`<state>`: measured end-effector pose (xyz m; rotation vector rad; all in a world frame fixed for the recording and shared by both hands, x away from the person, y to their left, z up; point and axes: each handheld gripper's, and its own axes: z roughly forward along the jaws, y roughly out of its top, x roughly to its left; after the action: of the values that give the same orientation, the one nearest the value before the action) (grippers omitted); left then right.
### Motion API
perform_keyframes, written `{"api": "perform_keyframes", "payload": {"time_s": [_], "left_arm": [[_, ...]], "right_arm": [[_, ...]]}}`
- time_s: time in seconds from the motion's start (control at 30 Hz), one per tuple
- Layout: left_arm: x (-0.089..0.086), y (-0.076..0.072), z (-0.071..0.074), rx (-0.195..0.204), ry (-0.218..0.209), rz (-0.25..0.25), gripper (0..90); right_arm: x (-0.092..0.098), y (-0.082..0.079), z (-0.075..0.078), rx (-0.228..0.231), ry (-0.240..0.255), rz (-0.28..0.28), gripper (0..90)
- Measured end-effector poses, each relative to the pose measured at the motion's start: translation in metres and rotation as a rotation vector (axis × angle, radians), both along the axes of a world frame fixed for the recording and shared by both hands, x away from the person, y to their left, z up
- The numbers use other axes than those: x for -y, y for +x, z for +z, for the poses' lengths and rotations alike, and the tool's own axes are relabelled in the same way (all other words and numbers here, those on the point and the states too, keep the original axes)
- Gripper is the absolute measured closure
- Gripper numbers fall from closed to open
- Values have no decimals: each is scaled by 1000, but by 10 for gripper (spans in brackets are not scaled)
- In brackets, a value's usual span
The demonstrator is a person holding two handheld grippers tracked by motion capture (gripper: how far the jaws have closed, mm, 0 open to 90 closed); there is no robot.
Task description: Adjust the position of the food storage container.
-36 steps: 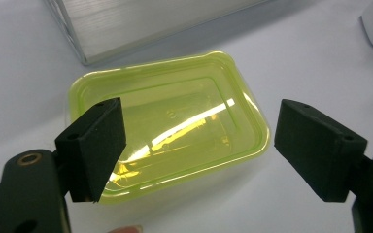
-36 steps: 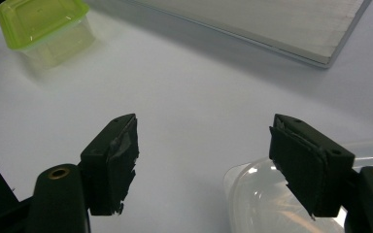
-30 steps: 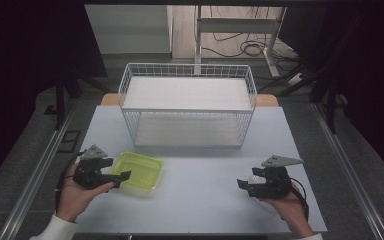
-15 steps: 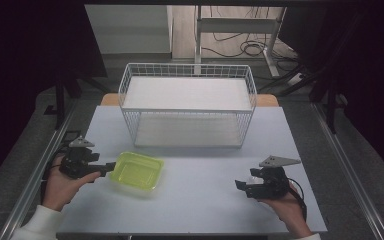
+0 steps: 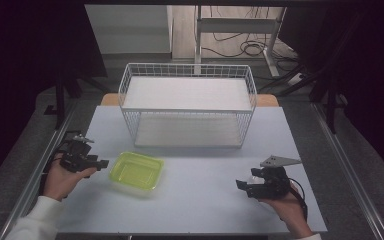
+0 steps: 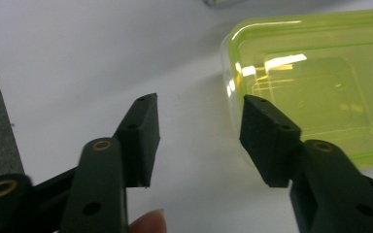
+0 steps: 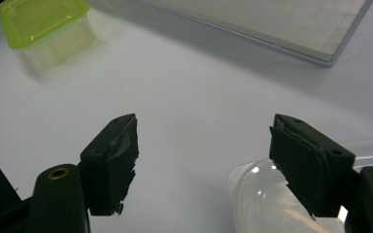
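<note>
1. The left gripper (image 5: 97,162) sits at the left of the frame, beside the green box (image 5: 136,171) on the table (image 5: 205,210). Its fingers (image 6: 143,131) have been closing but are apart, pinching nothing.
2. The right gripper (image 5: 241,185), lower right, has fingers (image 7: 114,160) spread wide over a clear lid (image 7: 272,204).
3. If the left fingers miss the thin rim, the box could slide away.
4. I count 1 green box, 1 clear lid, 1 white wire basket (image 5: 187,107) and 2 grippers.

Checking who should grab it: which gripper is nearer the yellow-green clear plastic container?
Left. The left gripper sits just off the yellow-green clear plastic container, its jaws having just been closing with nothing between them. The right gripper rests across the table, well apart.
</note>
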<state>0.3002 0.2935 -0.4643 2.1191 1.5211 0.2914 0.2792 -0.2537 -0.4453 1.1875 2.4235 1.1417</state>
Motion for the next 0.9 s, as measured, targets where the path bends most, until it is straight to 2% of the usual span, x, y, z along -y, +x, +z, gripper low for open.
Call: {"api": "perform_keyframes", "payload": {"time_s": [0.07, 0.13, 0.2, 0.23, 0.4, 0.5, 0.73, 0.77, 0.83, 0.9], "left_arm": [[-2, 4, -4, -28, 3, 10, 531], [-2, 9, -10, -66, 3, 11, 626], [-2, 10, -11, -76, 6, 6, 706], [-1, 12, -16, -102, -4, 4, 765], [4, 12, -22, -132, -15, -25, 872], [9, 10, -24, -137, -14, -45, 886], [11, 10, -27, -152, -28, -52, 897], [12, 9, -26, -156, -49, -57, 897], [16, 6, -25, -153, -63, -72, 898], [18, 5, -24, -156, -61, -83, 898]], "right_arm": [[0, 0, 0, -1, 0, 0, 260], [-1, 0, 0, -3, -1, 1, 260], [0, 0, 0, -4, -2, 1, 260], [0, 0, -1, -6, -3, 0, 260], [1, 0, -1, -8, -4, -2, 259], [2, 0, 0, -9, -2, -2, 259], [4, 1, 0, -8, -3, -13, 258], [3, 1, 1, -8, -3, -12, 258], [3, 0, 2, -5, -2, -10, 258], [2, 0, 2, -4, -1, -9, 258]]}}
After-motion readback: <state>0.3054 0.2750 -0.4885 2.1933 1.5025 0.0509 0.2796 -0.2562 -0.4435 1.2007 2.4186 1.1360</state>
